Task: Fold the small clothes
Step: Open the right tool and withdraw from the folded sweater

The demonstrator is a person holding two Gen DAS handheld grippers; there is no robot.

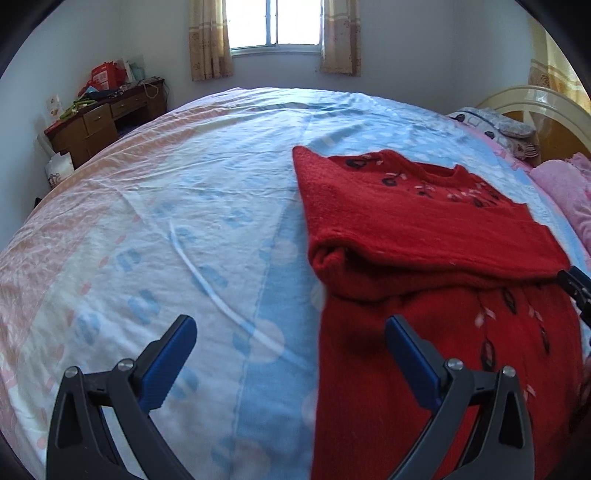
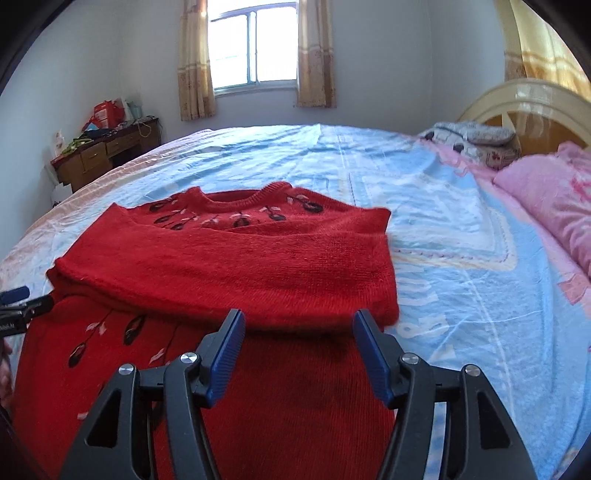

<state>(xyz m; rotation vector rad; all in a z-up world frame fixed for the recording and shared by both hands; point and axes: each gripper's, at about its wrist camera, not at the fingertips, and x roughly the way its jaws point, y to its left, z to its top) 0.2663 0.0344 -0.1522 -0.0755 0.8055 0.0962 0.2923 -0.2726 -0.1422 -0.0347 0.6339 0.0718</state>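
A red knitted sweater (image 1: 424, 236) with dark flower embroidery lies flat on the bed, its sleeves folded across the chest. It also shows in the right wrist view (image 2: 236, 258). My left gripper (image 1: 291, 328) is open and empty, hovering at the sweater's left edge near the hem, one finger over the sheet and one over the sweater. My right gripper (image 2: 299, 325) is open and empty above the sweater's lower body, just in front of the folded sleeve. The left gripper's tip shows at the left edge of the right wrist view (image 2: 16, 299).
The bed has a blue and pink patterned sheet (image 1: 184, 206). Pink pillows (image 2: 554, 199) and a cream headboard (image 2: 524, 107) lie to the right. A cluttered wooden desk (image 1: 99, 118) stands at the far left wall, under a curtained window (image 1: 275, 26).
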